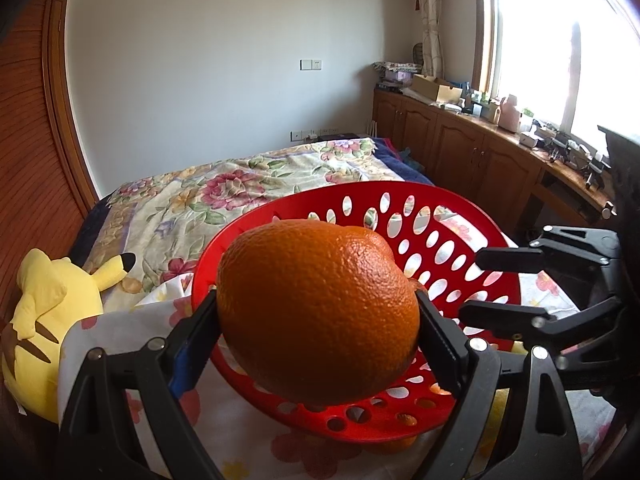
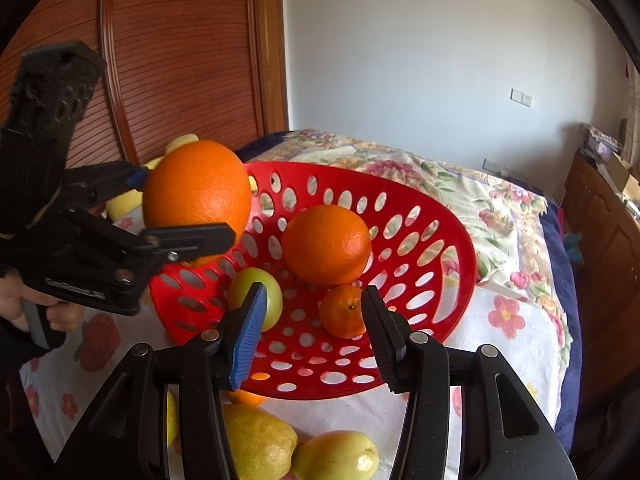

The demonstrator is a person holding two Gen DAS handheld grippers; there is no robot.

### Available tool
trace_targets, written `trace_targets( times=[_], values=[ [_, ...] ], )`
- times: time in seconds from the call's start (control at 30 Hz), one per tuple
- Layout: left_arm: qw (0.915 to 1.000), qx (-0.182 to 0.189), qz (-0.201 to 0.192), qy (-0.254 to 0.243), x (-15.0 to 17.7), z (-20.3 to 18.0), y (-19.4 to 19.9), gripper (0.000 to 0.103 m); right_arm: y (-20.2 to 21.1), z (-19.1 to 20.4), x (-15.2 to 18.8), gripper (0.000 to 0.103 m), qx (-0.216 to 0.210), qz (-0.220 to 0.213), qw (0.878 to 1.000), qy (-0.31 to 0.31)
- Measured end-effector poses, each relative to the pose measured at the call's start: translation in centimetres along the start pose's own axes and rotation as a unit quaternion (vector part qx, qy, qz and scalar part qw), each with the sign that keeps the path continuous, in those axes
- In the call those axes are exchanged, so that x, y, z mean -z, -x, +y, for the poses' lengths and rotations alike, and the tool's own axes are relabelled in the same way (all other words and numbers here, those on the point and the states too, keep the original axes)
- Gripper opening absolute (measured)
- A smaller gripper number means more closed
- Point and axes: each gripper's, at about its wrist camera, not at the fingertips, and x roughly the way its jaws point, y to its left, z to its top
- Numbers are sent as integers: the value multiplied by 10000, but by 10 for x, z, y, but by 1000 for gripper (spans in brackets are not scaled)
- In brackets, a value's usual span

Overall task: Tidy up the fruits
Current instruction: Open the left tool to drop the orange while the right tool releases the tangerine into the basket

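Pinching the big orange (image 1: 318, 312) across its middle, my left gripper (image 1: 318, 320) has both fingers (image 1: 438, 344) pressed flat on the pebbled peel. I hold it that way so the round, heavy fruit cannot roll out. From the right wrist view it hangs just over the near-left rim of the basket (image 2: 460, 240), which I judge to be the spot for lowering it in.

My right gripper (image 2: 312, 332) stands wide with nothing between its fingers (image 2: 248, 332), hovering at the basket's front edge, probably ready for the next fruit.

Inside the red basket, a shallow glossy plastic bowl pierced with oval holes, lie a second orange (image 2: 326, 244), a small mandarin (image 2: 344, 312) and a smooth green apple (image 2: 264, 296), all settled toward the low middle where the slope lets them gather.

Outside, on the flowered cloth (image 2: 500, 340) over the bed, two knobbly lemons (image 2: 260, 444) wait near my right gripper. A yellow plush (image 1: 48, 320) sits at the left.
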Motion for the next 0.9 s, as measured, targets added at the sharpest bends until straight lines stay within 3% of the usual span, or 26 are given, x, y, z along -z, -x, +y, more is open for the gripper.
trace_targets(
  times=[0.37, 0.77, 0.9],
  values=[
    [9995, -34, 317, -19, 1, -11, -20, 91, 3, 2, 4, 56, -31, -33, 10000, -27],
    [9990, -170, 395, -89, 2, -16, -22, 91, 15, 4, 4, 59, 26, -130, 9999, -77],
    [9979, -373, 449, -282, 3, -23, -26, 92, 16, 2, 5, 63, 52, -131, 9998, -123]
  ],
)
